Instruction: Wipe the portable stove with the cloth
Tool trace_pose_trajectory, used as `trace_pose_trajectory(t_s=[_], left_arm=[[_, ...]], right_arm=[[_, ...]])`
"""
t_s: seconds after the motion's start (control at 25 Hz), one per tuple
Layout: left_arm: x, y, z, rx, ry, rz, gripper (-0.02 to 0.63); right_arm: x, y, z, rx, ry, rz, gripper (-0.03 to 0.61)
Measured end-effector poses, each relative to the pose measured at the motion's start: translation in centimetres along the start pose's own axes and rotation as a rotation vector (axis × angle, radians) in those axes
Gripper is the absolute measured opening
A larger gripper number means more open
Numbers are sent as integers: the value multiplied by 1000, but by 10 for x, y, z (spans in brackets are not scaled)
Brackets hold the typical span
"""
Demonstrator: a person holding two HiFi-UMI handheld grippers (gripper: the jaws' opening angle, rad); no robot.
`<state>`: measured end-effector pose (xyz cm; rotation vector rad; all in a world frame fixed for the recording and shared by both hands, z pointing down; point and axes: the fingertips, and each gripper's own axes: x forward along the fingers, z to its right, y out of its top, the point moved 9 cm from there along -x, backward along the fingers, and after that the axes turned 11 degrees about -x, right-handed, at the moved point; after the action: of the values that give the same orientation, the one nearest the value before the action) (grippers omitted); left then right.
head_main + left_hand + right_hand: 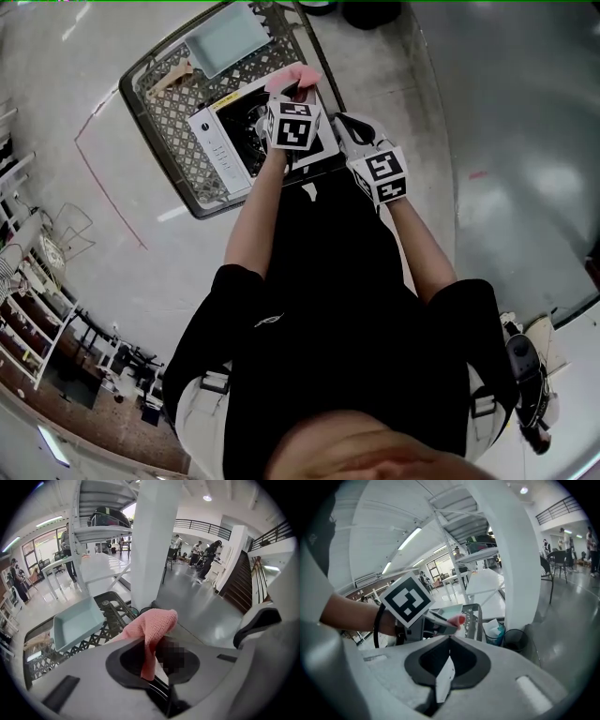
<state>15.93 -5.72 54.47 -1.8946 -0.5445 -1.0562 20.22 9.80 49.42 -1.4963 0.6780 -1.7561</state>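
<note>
The portable stove [223, 142] is white with a dark burner and lies on a black lattice table [173, 141] in the head view. My left gripper [294, 92] hovers over the stove's near right end. It is shut on a pink cloth [293, 79], which bunches out past the jaw tips. In the left gripper view the cloth [151, 629] hangs between the jaws of the left gripper [152, 645]. My right gripper [348, 128] is just right of the left one, beside the table's edge. In its own view the right gripper [451, 638] has its jaws together with nothing held. That view also shows the left gripper [449, 623] and the cloth [457, 619].
A pale blue tray [225, 39] [77, 623] lies on the table's far end. A white pillar [154, 541] rises just beyond the table. A blue-lined bin [493, 631] and a black bin [516, 640] stand at its foot. Racks line the left wall [37, 309].
</note>
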Motion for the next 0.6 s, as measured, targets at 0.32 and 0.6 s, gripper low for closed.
trace_pose_trajectory(t_s=[0.32,0.6], left_arm=[[-17,2,8,-103,-78,100,54],[-78,-8,6,-106,-65,288,54]], right_arm=[[-1,4,10,-5,-7,16,3],[-1,23,-6,-52,-19,104,3]])
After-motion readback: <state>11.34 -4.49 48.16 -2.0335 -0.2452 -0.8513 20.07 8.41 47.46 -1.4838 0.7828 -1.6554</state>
